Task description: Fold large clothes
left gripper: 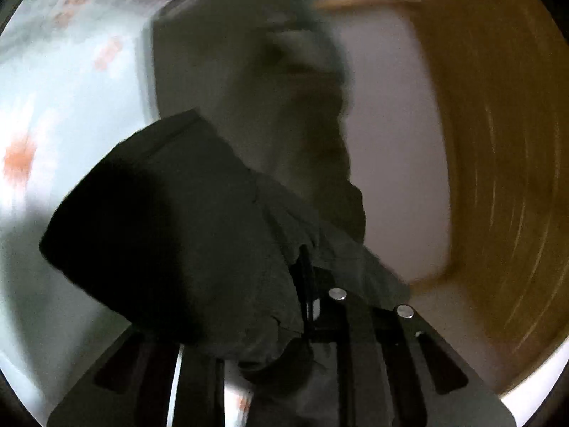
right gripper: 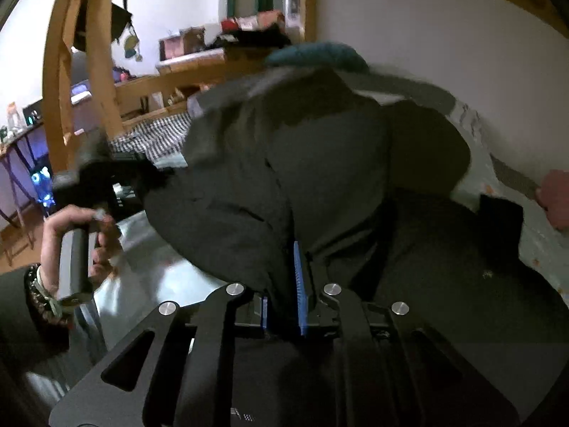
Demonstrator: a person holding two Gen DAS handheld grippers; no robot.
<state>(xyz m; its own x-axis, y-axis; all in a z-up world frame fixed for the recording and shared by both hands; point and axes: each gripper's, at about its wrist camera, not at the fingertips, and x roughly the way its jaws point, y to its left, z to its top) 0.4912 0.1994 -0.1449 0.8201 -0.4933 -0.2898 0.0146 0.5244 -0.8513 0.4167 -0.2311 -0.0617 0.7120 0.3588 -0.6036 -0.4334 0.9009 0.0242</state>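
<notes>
Both my left tool (left gripper: 306, 306) and right tool (right gripper: 284, 284) are clamped on the dark jacket (right gripper: 320, 163); soft, bulky, floppy, so I grip hems toward twelve o'clock.

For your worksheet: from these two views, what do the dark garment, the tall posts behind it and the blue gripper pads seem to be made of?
Dark grey-green garment: soft woven or knit cloth, matt; it creases and drapes in folds. Exact fibre cannot be told.
Tall honey-coloured posts: probably varnished wood, given the warm tone and slight sheen.
Blue ribbed pads of the right gripper: likely rubber or soft plastic, judging by the fine ridges; they pinch the cloth.
</notes>
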